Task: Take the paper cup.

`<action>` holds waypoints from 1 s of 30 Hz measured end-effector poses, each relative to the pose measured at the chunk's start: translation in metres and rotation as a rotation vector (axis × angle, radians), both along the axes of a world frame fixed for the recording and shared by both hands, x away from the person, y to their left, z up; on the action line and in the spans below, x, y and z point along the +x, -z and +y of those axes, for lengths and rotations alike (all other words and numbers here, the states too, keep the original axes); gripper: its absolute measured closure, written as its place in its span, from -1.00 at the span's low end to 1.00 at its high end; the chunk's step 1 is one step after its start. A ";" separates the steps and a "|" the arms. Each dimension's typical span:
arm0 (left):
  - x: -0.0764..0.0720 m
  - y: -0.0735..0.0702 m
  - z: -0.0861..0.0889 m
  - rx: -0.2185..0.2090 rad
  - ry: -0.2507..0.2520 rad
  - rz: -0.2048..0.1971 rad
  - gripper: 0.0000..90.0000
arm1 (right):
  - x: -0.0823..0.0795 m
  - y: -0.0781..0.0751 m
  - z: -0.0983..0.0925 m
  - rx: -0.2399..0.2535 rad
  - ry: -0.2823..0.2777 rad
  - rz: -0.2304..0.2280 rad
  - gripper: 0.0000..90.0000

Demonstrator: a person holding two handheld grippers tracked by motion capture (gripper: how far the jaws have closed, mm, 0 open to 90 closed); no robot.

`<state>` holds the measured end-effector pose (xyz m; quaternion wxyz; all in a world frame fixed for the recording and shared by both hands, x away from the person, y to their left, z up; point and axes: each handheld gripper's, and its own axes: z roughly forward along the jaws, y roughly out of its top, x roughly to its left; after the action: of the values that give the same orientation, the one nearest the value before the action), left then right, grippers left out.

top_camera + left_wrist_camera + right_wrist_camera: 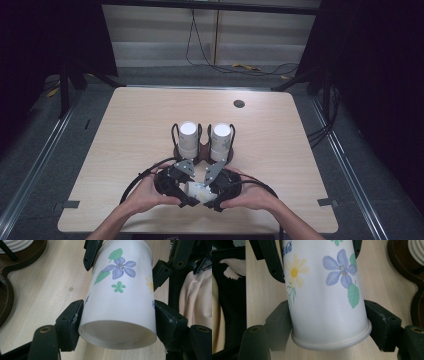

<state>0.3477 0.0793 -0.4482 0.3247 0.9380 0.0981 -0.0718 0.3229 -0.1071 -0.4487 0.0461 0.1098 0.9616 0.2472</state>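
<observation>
Paper cup (120, 297): light, thin-walled, crushable. Left tool (116, 323) pinches the base end, right tool (328, 326) the stiffer rolled rim; squeeze gently.

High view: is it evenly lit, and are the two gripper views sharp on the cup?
High view: table bright, surroundings dark, the cup tops in the holder blown out white. Left gripper view: floral cup sharp, near tool bodies slightly soft. Right gripper view: cup sharp, the lower left tool pad blurred.
</observation>
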 end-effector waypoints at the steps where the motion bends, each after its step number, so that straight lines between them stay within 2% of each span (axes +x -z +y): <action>1: 0.000 0.000 0.000 -0.004 -0.001 0.000 -0.30 | 0.000 0.000 0.000 -0.001 0.002 -0.005 -0.38; 6: 0.000 0.000 -0.001 0.001 0.003 0.000 -0.36 | -0.001 0.000 -0.001 0.002 0.000 -0.002 -0.38; 9: -0.002 0.000 -0.001 -0.002 0.003 0.001 -0.28 | -0.002 0.000 -0.001 0.002 0.001 0.002 -0.39; 15: -0.002 -0.003 0.001 -0.019 0.022 0.010 -0.23 | -0.002 0.002 -0.005 0.045 0.001 0.012 -0.44; 20: -0.003 -0.004 0.001 -0.013 0.024 0.004 -0.21 | -0.001 0.002 -0.007 0.071 -0.002 0.021 -0.48; 30: -0.002 -0.004 0.002 -0.021 0.018 0.003 -0.21 | 0.001 0.004 -0.011 0.101 0.030 0.030 -0.57</action>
<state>0.3459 0.0812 -0.4443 0.3338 0.9352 0.0891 -0.0770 0.3236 -0.1178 -0.4525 0.0296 0.1299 0.9468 0.2930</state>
